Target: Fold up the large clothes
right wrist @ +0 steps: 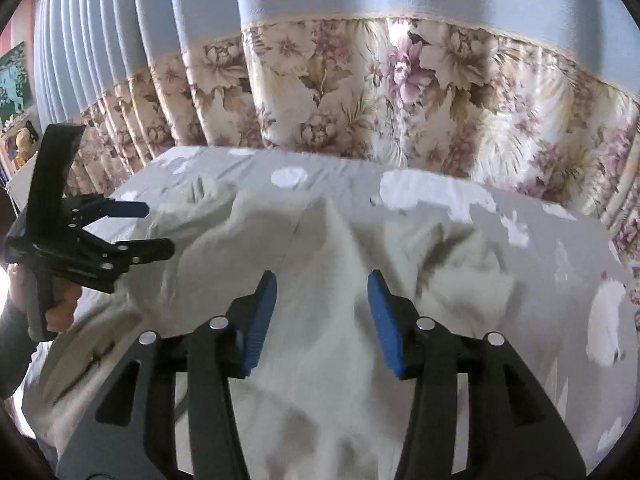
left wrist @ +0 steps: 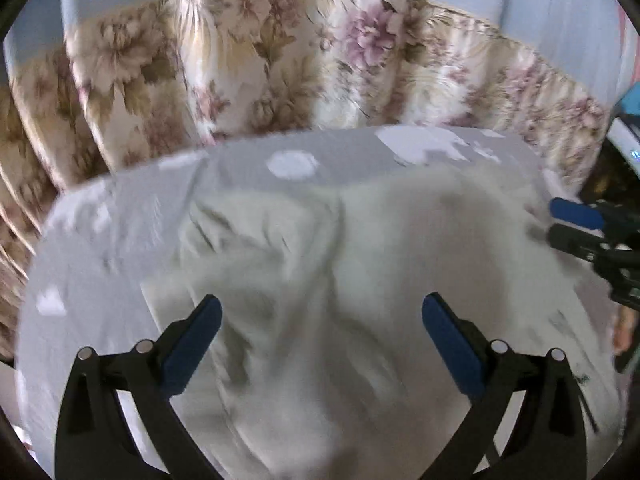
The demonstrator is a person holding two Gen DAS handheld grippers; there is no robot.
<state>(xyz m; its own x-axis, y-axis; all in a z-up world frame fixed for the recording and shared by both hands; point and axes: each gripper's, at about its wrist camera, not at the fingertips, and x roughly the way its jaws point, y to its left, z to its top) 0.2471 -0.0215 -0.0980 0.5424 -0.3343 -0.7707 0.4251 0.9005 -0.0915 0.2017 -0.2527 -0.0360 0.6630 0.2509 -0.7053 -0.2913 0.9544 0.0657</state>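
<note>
A crumpled off-white cloth garment lies heaped on a table covered with a grey sheet printed with white shapes, and it takes up most of the surface nearest the person. The left gripper hangs over the near part of the heap with its blue-padded fingers spread wide apart; nothing sits between them, and the fabric below them is creased and blurred. In the right wrist view the same gripper shows at the left edge, held by a hand in a dark sleeve, its two fingers parted and pointing across towards the garment's left side. The right gripper is poised above the middle of the pile, where a raised ridge of cloth runs away from it; its blue fingers stand partly apart with a clear gap between them, and the pads press on nothing, though the white fabric lies right under them. From the left wrist view that gripper peeks in at the right edge, its fingertips just beside the garment's far right border. Behind the table hangs a pleated curtain, pale blue above and floral in cream, brown and mauve below. At the far left a few small coloured objects sit in the background, too small to make out.
</note>
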